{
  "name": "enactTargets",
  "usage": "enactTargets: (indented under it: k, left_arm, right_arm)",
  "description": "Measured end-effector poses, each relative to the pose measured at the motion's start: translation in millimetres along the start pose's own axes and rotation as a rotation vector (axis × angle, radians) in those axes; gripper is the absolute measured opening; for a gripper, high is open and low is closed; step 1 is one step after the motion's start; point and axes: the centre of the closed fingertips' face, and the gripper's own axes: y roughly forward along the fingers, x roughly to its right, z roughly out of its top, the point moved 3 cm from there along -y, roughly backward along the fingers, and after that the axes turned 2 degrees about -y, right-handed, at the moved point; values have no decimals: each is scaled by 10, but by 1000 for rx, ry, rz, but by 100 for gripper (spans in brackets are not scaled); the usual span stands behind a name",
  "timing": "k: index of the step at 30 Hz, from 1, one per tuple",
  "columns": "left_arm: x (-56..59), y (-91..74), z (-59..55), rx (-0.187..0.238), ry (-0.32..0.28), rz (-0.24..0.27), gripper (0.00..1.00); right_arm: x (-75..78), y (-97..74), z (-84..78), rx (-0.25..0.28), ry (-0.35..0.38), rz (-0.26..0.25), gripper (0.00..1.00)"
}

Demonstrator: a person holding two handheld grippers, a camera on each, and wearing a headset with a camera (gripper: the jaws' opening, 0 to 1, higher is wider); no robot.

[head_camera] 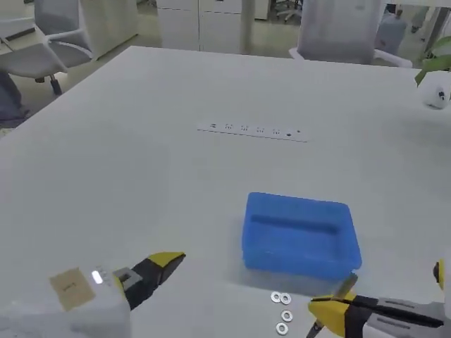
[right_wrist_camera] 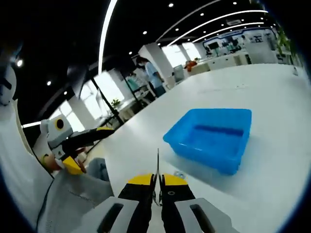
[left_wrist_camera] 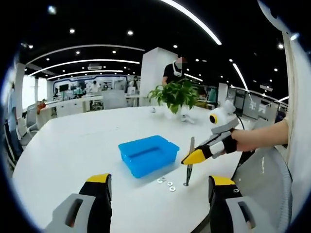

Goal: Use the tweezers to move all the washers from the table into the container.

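A blue container point(head_camera: 299, 236) stands on the white table point(head_camera: 141, 162), in front of me to the right. Several small metal washers point(head_camera: 283, 312) lie on the table just in front of it. My right gripper point(head_camera: 325, 308) is at the bottom right, shut on thin metal tweezers point(head_camera: 345, 286) whose tips point down beside the washers. In the right gripper view the gripper point(right_wrist_camera: 157, 180) clamps the tweezers point(right_wrist_camera: 158, 162), with the container point(right_wrist_camera: 211, 136) beyond. My left gripper point(head_camera: 173, 262) hovers at the bottom left, open and holding nothing point(left_wrist_camera: 160, 187); it faces the container point(left_wrist_camera: 148, 153), washers point(left_wrist_camera: 166, 183) and tweezers point(left_wrist_camera: 189, 162).
A flush power strip point(head_camera: 252, 131) sits in the table's middle. Office chairs stand beyond the far edge at the left point(head_camera: 60, 42) and at the back point(head_camera: 345, 32). A potted plant point(left_wrist_camera: 176, 94) and a small white object point(head_camera: 437, 95) are at the table's far right.
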Motion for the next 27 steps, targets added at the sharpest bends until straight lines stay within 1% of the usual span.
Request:
enactTargets:
  k: [1,3,4,5,7,10,12,14,18,24,27]
  left_arm:
    - [-1,-13,-9,6,-8,7,84]
    - [-19,-30,-33,18,-19,25,86]
    - [-27,-34,-42,19,-25,32,87]
    - [-32,-37,-46,22,-28,39,88]
    - [-31,-44,-49,36,-30,45,88]
    - [-54,-32,6,77,-37,48,89]
    - [-68,-40,20,97,-74,39,89]
    - [-88,-50,1,93,-95,40,89]
    - [-112,-65,31,116,-95,57,89]
    - [-136,-75,32,117,-67,80,89]
    - [-159,-89,32,114,-24,107,90]
  right_arm:
    - [2,-8,11,4,4,-2,2]
    - [24,-77,130,54,46,-6,2]
    - [43,-121,198,72,42,-10,2]
    - [53,-141,269,96,53,-15,2]
    - [80,-197,397,113,38,-22,2]
    - [142,-245,599,140,17,-43,2]
    - [189,-251,686,148,7,-56,2]
    - [228,-251,736,154,6,-68,2]
    - [338,-224,809,164,24,-92,2]
    - [508,-151,886,173,55,-129,2]
    - [584,-122,915,171,63,-157,2]
